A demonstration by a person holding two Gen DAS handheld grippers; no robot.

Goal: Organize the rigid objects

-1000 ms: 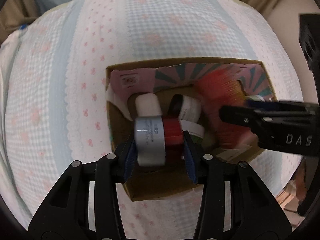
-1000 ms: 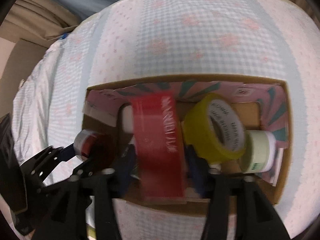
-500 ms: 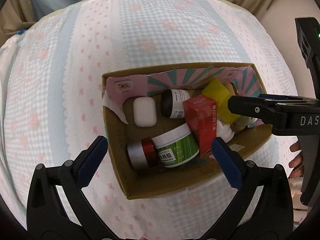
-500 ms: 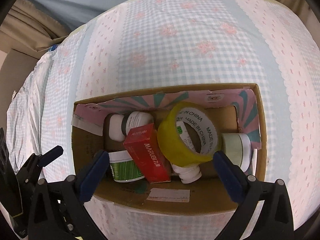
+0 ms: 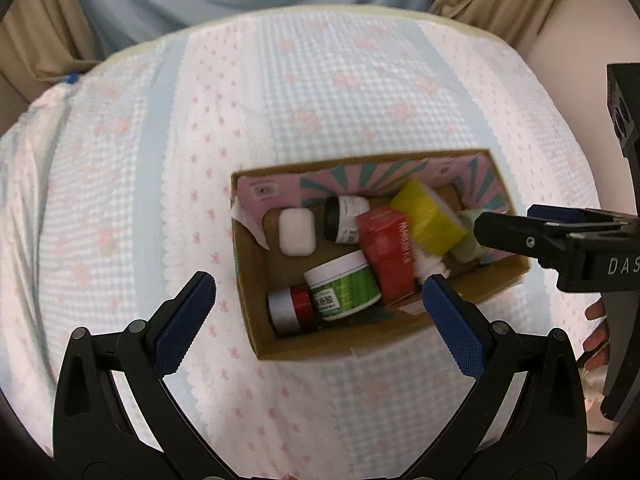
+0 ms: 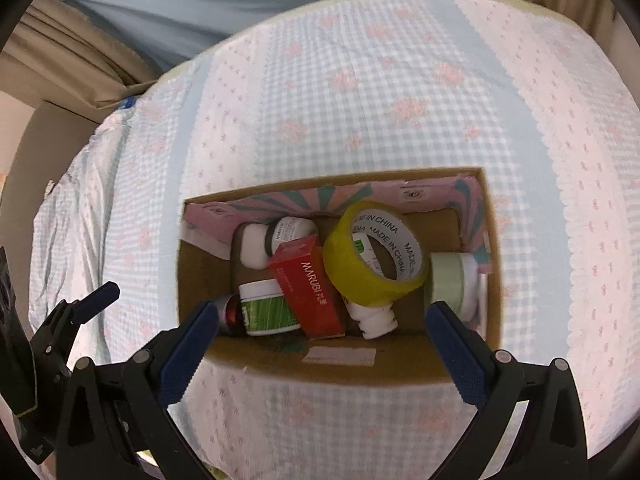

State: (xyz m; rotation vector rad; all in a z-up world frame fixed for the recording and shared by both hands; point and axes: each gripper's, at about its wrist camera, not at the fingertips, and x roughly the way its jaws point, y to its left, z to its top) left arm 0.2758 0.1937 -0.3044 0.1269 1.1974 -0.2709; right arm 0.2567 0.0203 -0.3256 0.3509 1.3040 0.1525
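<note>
Cardboard box (image 6: 340, 364), filled, sits at twelve o'clock of right gripper (image 6: 320, 320), long axis crosswise; left gripper (image 5: 316, 296) equally near. Both released, empty.

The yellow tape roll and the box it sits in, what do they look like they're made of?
Yellow tape roll: glossy plastic film, probably, wound on a white printed core that may be card. Box: brown corrugated-looking cardboard, matte, with patterned paper lining its inner walls.

The box (image 6: 344, 368) stood on the bed (image 6: 360, 100), and in it the carton (image 6: 310, 286) lay between the jar (image 6: 268, 308) at its left and the tape roll (image 6: 376, 260) at its right, leaning on a bottle (image 6: 374, 318).
</note>
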